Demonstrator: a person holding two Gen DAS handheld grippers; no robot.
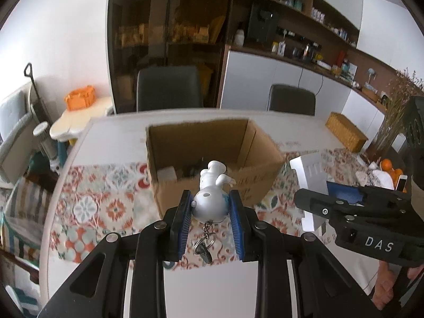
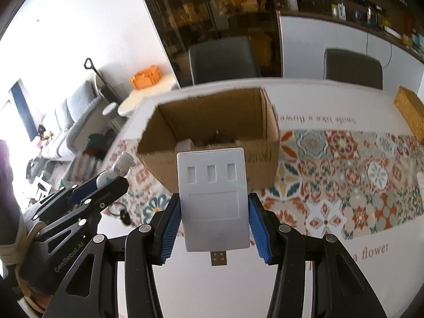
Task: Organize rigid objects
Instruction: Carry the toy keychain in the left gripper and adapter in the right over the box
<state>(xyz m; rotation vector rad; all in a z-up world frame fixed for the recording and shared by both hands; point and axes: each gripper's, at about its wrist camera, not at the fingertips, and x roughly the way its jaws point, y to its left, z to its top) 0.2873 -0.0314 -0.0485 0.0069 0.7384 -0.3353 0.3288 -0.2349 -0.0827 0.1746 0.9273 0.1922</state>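
Left gripper (image 1: 212, 206) clamping the round body of a small white-and-silver glossy figurine keychain (image 1: 212, 188), right gripper (image 2: 214, 212) pinching the long edges of a flat white plastic USB hub (image 2: 214, 198), both light, rigid, likely slippery, held above the patterned tablecloth (image 2: 344, 185) before the open brown cardboard box (image 2: 212, 127)

The figurine keychain (image 1: 212, 198) is showing glossy white plastic with a metal chain. At twelve o'clock, the box (image 1: 201, 143) is showing matt brown cardboard; the USB hub (image 2: 213, 201) is looking smooth, satin plastic.
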